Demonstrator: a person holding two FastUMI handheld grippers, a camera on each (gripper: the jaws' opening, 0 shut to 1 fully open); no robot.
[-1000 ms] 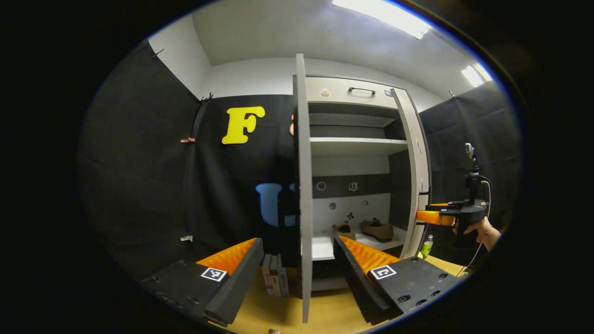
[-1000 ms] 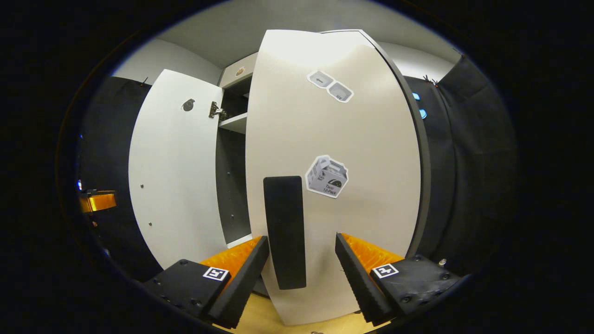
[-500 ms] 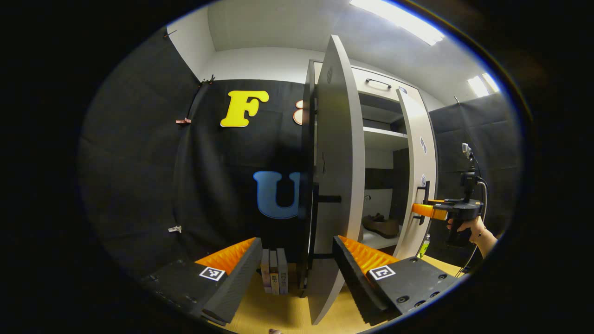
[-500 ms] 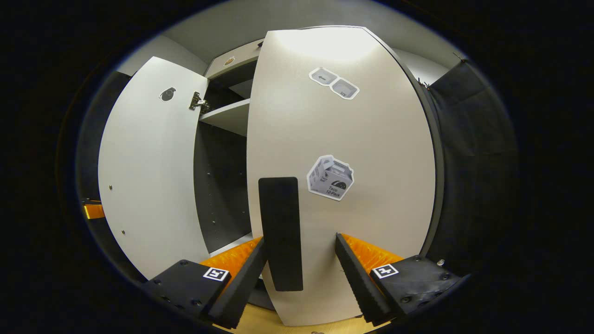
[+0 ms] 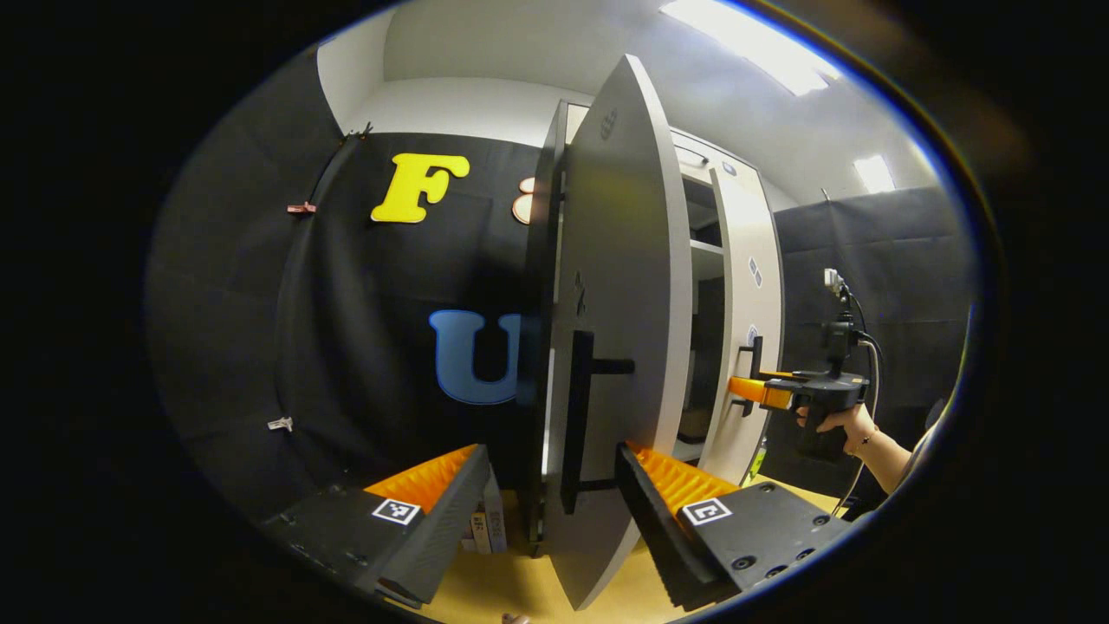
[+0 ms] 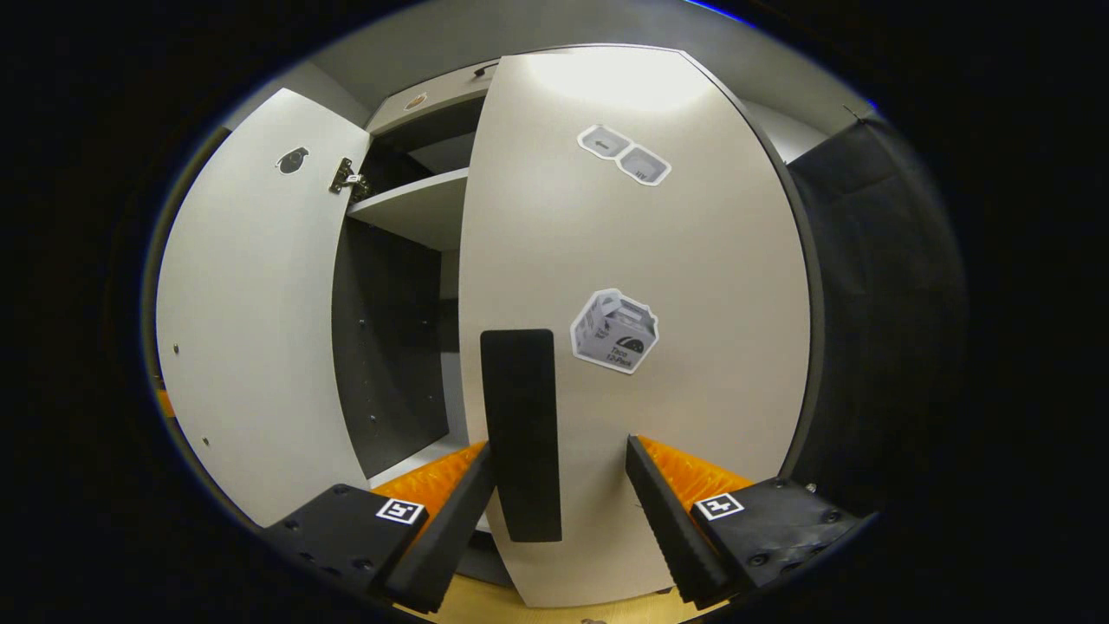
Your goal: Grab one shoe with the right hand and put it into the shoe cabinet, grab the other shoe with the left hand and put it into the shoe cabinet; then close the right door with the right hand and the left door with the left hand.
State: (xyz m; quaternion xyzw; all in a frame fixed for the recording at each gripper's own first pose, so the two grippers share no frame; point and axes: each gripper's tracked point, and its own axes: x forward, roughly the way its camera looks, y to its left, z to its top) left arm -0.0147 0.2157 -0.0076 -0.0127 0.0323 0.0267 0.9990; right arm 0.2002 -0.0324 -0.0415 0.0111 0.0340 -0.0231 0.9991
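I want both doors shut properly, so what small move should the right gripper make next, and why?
Probably push the right door further inward. Its handle sits between the open right gripper's fingers, and a dark gap to the left door remains.

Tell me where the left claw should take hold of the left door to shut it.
Grip the black bar handle on the left door. It runs upright and stands off the panel on short posts, so bring the open left claw straight at the door's outer face, one finger either side of the bar, near its middle.
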